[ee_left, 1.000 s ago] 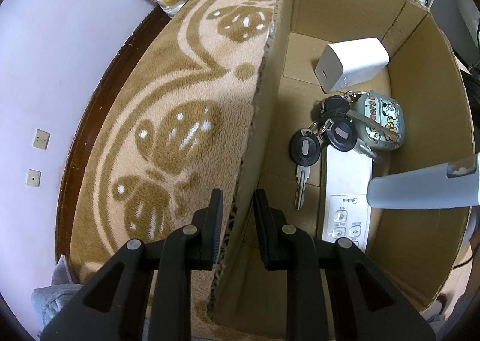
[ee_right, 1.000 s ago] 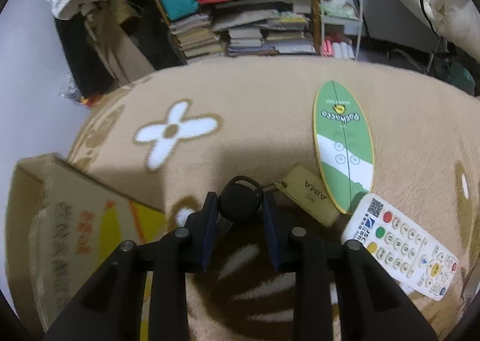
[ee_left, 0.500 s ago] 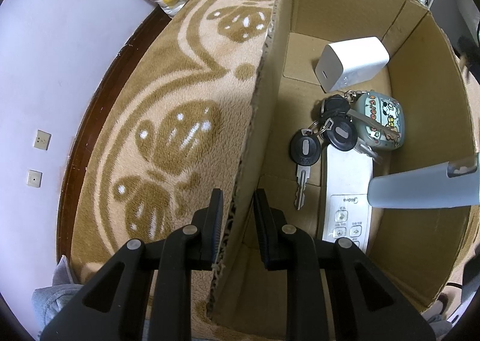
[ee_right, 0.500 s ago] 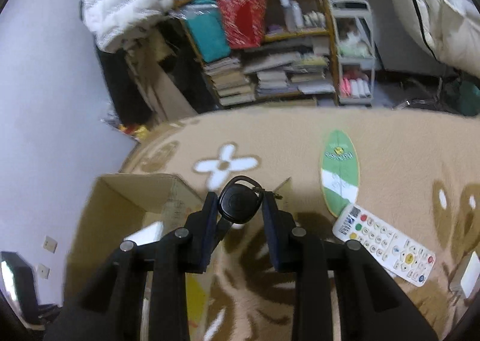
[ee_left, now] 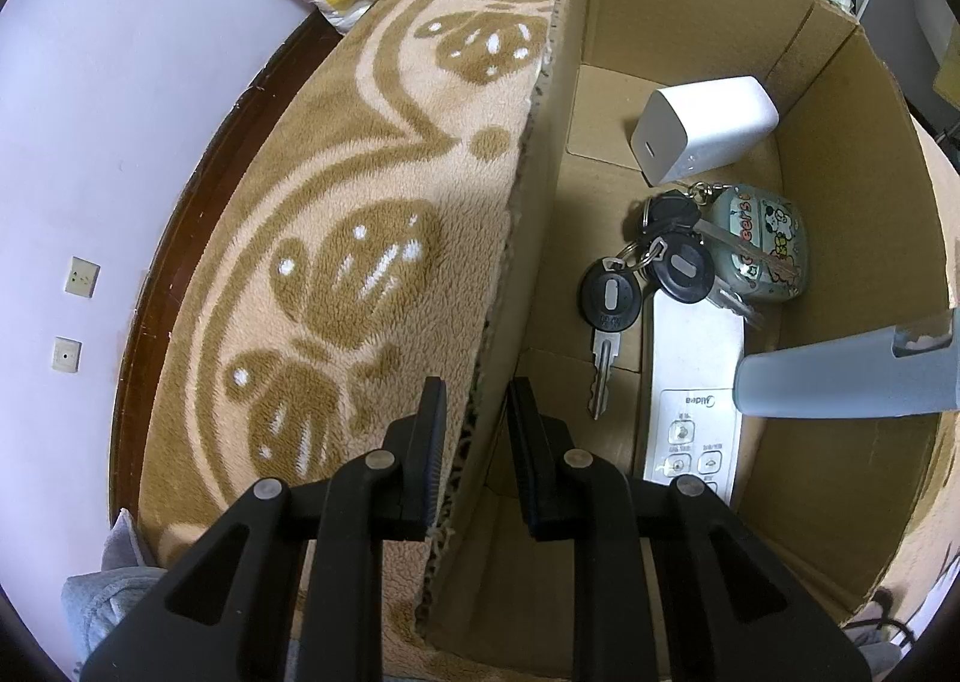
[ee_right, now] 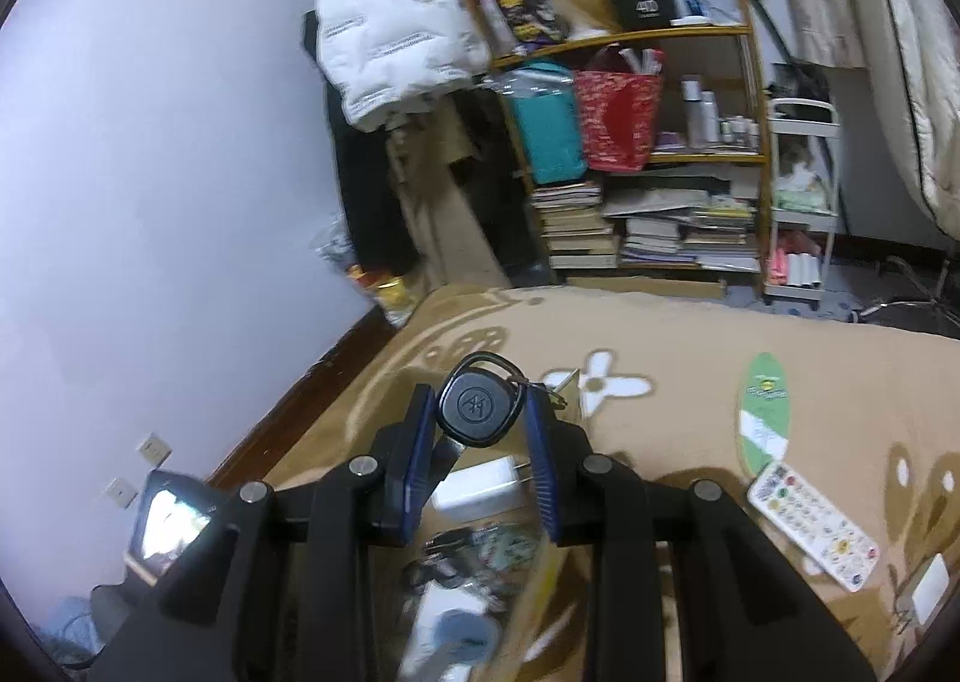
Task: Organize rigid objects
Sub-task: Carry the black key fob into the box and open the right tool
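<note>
left wrist view is showing the left gripper (ee_left: 474, 442) pinching the near wall of the cardboard box (ee_left: 852, 190), one finger outside over the patterned blanket (ee_left: 336, 238), the other inside. lying on the box floor are a white adapter (ee_left: 705, 129), a bunch of black-headed keys (ee_left: 654, 274) touching a cartoon-printed case (ee_left: 759, 244), and a white remote (ee_left: 696, 382) partly under them; a grey-blue cylinder (ee_left: 840, 379) is leaning in from the right wall. right wrist view is showing the right gripper (ee_right: 480, 436) clamping a black key fob (ee_right: 477, 409) with its ring, held above the open box. a green oval item (ee_right: 765, 412) and a second remote (ee_right: 813, 523) are lying on the blanket, well apart from the box.
</note>
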